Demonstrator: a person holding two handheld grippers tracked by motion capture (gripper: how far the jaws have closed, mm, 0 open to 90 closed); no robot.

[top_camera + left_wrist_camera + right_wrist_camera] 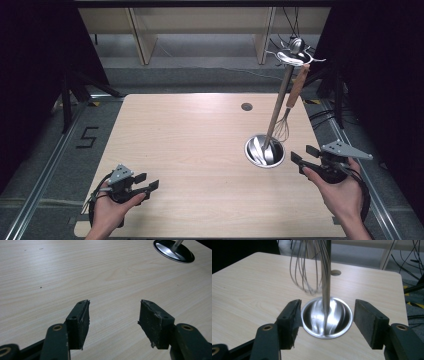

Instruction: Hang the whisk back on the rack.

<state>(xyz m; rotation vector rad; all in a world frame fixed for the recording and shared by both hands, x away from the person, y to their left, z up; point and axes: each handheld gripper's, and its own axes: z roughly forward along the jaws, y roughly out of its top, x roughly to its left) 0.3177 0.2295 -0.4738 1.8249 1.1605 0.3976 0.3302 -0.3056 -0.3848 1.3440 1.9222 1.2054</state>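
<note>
A steel utensil stand rises from a round dished base (264,151) on the right half of the table (190,140). Its pole (278,105) leans up to a hooked top (295,54). A wire whisk (282,129) with a wooden handle hangs from it. My right gripper (303,154) is open just right of the base and apart from it. In the right gripper view its open jaws (327,312) frame the base (312,327), with the pole (326,290) and whisk wires (304,270) behind. My left gripper (147,181) (113,312) is open near the front left, holding nothing.
A small round cable hole (246,106) sits in the table behind the stand. Dark curtains flank the table and wooden shelf legs stand beyond its far edge. The table's right edge runs close under my right hand. The stand's base (173,251) shows far off in the left gripper view.
</note>
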